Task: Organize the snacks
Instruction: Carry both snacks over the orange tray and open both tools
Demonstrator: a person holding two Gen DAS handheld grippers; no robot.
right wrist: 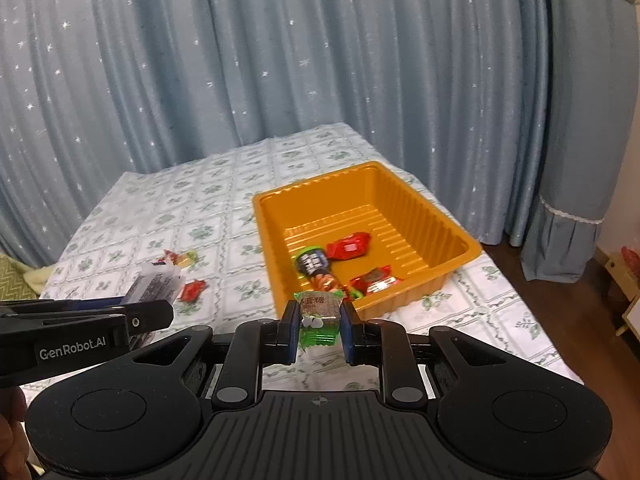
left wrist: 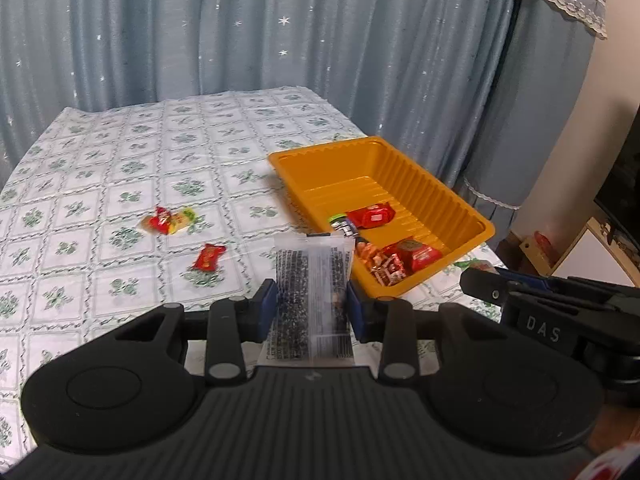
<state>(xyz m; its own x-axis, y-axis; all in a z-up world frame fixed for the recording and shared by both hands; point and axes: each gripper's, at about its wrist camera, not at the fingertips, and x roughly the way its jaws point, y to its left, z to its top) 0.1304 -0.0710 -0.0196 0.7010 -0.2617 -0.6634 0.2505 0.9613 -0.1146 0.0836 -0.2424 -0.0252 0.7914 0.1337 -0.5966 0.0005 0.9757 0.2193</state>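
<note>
My left gripper (left wrist: 312, 294) is shut on a clear packet with dense black print (left wrist: 314, 280), held above the near part of the table. My right gripper (right wrist: 320, 314) is shut on a small green candy packet (right wrist: 318, 310), just short of the orange tray's near corner. The ribbed orange tray (right wrist: 360, 176) holds red wrapped snacks (right wrist: 348, 246) and a dark packet (right wrist: 314, 262). Loose on the cloth left of the tray lie a red candy (left wrist: 208, 258) and a red, yellow and green pair (left wrist: 168, 220). In the right wrist view the left gripper (right wrist: 156, 316) comes in from the left.
The table has a white cloth with green flowers (left wrist: 120, 152); the tray (left wrist: 320, 148) sits near its right edge. Blue starred curtains (left wrist: 240, 32) hang behind. Right of the table are wooden floor (right wrist: 560, 288) and a low white cabinet (left wrist: 600, 256).
</note>
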